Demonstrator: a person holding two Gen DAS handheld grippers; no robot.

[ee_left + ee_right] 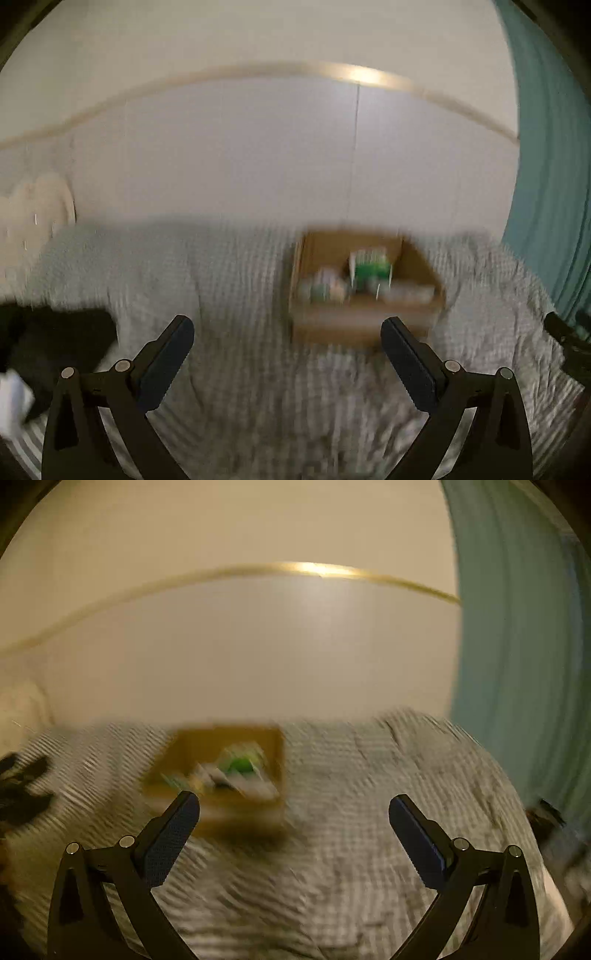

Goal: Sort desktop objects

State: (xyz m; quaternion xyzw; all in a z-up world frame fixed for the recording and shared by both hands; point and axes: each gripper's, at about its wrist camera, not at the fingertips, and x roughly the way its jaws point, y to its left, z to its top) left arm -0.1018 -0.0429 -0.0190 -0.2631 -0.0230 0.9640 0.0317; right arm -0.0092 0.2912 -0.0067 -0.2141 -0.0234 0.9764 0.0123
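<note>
An open cardboard box (364, 325) stands on a grey-and-white checked cloth (229, 280). It holds several small items, among them a green-and-white packet (371, 267); the rest are blurred. My left gripper (287, 326) is open and empty, short of the box and a little to its left. In the right wrist view the same box (221, 775) is ahead on the left, with the green packet (240, 764) inside. My right gripper (294, 805) is open and empty, with its left finger (173, 834) near the box's front wall. Both views are motion-blurred.
A black object (59, 343) lies on the cloth at the far left, with something white (13, 400) beside it. A teal curtain (554, 184) hangs at the right. A pale wall (258, 147) rises behind the table. Dark shapes (22, 786) show at the left edge.
</note>
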